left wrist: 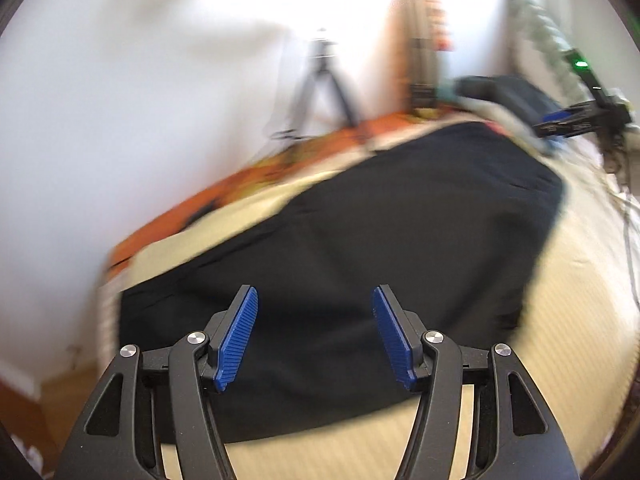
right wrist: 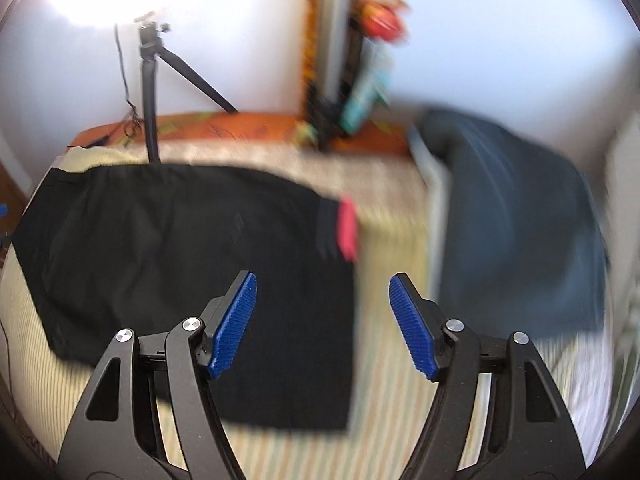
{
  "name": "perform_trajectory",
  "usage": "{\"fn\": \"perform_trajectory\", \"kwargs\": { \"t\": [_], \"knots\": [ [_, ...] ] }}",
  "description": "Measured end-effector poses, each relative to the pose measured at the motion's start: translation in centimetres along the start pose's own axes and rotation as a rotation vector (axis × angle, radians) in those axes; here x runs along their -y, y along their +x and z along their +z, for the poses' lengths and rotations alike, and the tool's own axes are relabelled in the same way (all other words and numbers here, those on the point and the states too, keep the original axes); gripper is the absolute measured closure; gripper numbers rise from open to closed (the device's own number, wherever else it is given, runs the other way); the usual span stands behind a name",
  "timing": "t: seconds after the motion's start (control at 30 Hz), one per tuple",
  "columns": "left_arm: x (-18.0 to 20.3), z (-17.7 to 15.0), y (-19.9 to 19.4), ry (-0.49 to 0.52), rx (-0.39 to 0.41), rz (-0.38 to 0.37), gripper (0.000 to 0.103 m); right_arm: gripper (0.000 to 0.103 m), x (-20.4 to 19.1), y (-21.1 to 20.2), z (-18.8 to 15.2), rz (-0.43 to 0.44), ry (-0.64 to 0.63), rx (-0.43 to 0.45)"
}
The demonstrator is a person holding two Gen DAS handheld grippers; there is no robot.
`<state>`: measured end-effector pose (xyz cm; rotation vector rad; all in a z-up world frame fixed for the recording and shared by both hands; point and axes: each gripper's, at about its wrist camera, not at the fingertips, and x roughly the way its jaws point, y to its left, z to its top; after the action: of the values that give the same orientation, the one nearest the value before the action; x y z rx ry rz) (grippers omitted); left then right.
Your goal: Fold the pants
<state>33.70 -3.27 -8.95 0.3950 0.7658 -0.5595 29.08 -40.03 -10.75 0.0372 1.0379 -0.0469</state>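
Pants (right wrist: 192, 280) lie flat, apparently folded into a black rectangle on the striped bedcover (right wrist: 384, 432) — left gripper (left wrist: 316, 336) and right gripper (right wrist: 322, 324) both released, empty — next fold needs an edge grasp.

I see black pants (right wrist: 168, 248) with a pink waistband patch (right wrist: 347, 229), cream ribbed bedding (right wrist: 280, 452), blue ridged pads (left wrist: 236, 340), and an orange cloth (right wrist: 240, 126).

1. The right gripper (right wrist: 323, 320) is hovering with its jaws spread wide over the black pants (right wrist: 180, 260).
2. The pants are lying flat on the striped cover (right wrist: 384, 420).
3. A tripod (right wrist: 150, 92) is standing far left.
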Motion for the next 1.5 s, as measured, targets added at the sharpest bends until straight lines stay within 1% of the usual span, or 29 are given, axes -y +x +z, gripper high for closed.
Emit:
{"fn": "perform_trajectory", "kwargs": {
  "t": [0.07,0.17,0.23,0.3,0.37,0.43,0.5,0.53,0.6,0.7,0.73,0.8,0.83,0.87,0.93,1.0,1.07,1.17,1.2,1.23,1.27,1.3,1.33,1.4,1.5],
  "knots": [
    [2.5,0.2,0.4,0.039,0.003,-0.054,0.043,0.032,1.8,-0.5,-2.4,0.011,0.1,-0.029],
    [5.9,0.2,0.6,0.11,-0.005,-0.106,0.043,0.032,3.5,-0.2,-5.2,0.069,0.236,-0.1],
    [7.9,-0.1,0.8,0.157,-0.018,-0.148,0.043,0.032,3.6,0.1,-6.4,0.087,0.282,-0.115],
    [9.7,-0.6,1.2,0.2,-0.043,-0.176,0.043,0.032,4.0,0.4,-7.4,0.126,0.344,-0.122],
    [10.9,-1.2,1.9,0.231,-0.074,-0.173,0.043,0.032,3.8,1.0,-8.2,0.178,0.394,-0.129],
    [12.2,-1.5,2.8,0.259,-0.099,-0.164,0.043,0.032,3.6,1.6,-8.6,0.208,0.444,-0.137],
    [12.6,-1.7,3.5,0.271,-0.114,-0.156,0.043,0.032,3.8,2.2,-9.2,0.257,0.518,-0.132],
    [12.7,-1.7,3.9,0.277,-0.123,-0.142,0.043,0.03,3.9,2.4,-9.4,0.272,0.554,-0.129],
    [12.8,-1.8,4.8,0.288,-0.131,-0.105,0.043,0.028,3.5,2.6,-9.2,0.262,0.588,-0.106],
    [12.4,-1.8,5.2,0.274,-0.11,-0.103,0.041,0.028,3.5,2.7,-9.1,0.246,0.64,-0.085],
    [12.5,-1.7,5.4,0.269,-0.106,-0.107,0.045,0.028,3.4,2.9,-8.9,0.24,0.65,-0.078],
    [12.4,-1.7,5.3,0.266,-0.087,-0.119,0.063,0.029,3.4,3.0,-8.8,0.228,0.671,-0.062],
    [12.5,-1.7,5.3,0.267,-0.084,-0.129,0.078,0.029,3.4,3.1,-8.7,0.23,0.69,-0.05],
    [12.7,-1.6,5.3,0.27,-0.081,-0.141,0.084,0.029,3.6,3.1,-8.8,0.24,0.713,-0.039],
    [12.8,-1.6,5.0,0.275,-0.07,-0.153,0.089,0.029,4.1,2.7,-9.4,0.25,0.76,-0.032],
    [12.6,-1.5,4.9,0.264,-0.067,-0.164,0.09,0.029,4.3,2.1,-10.2,0.27,0.783,-0.03],
    [12.2,-1.2,4.9,0.245,-0.061,-0.182,0.091,0.029,4.2,1.9,-10.7,0.28,0.774,-0.027],
    [11.4,-0.7,4.7,0.202,-0.049,-0.202,0.091,0.029,3.7,2.2,-10.2,0.265,0.756,-0.015],
    [11.3,-0.6,4.6,0.196,-0.046,-0.205,0.091,0.032,3.6,2.3,-9.8,0.256,0.761,-0.011],
    [11.3,-0.5,4.4,0.2,-0.041,-0.203,0.092,0.043,3.5,2.5,-9.4,0.251,0.764,-0.009],
    [11.5,-0.5,4.2,0.21,-0.038,-0.199,0.092,0.051,3.5,2.8,-9.0,0.247,0.766,-0.015],
    [11.5,-0.5,4.2,0.219,-0.038,-0.2,0.092,0.064,3.5,2.9,-8.9,0.234,0.77,-0.017],
    [11.6,-0.6,4.0,0.227,-0.038,-0.199,0.093,0.074,3.5,3.0,-8.6,0.229,0.765,-0.009],
    [11.7,-0.8,3.8,0.235,-0.038,-0.207,0.094,0.092,3.2,2.6,-8.2,0.212,0.731,0.013],
    [11.6,-0.7,3.5,0.232,-0.027,-0.214,0.094,0.095,3.0,1.1,-7.5,0.221,0.69,0.067]
  ]
}}
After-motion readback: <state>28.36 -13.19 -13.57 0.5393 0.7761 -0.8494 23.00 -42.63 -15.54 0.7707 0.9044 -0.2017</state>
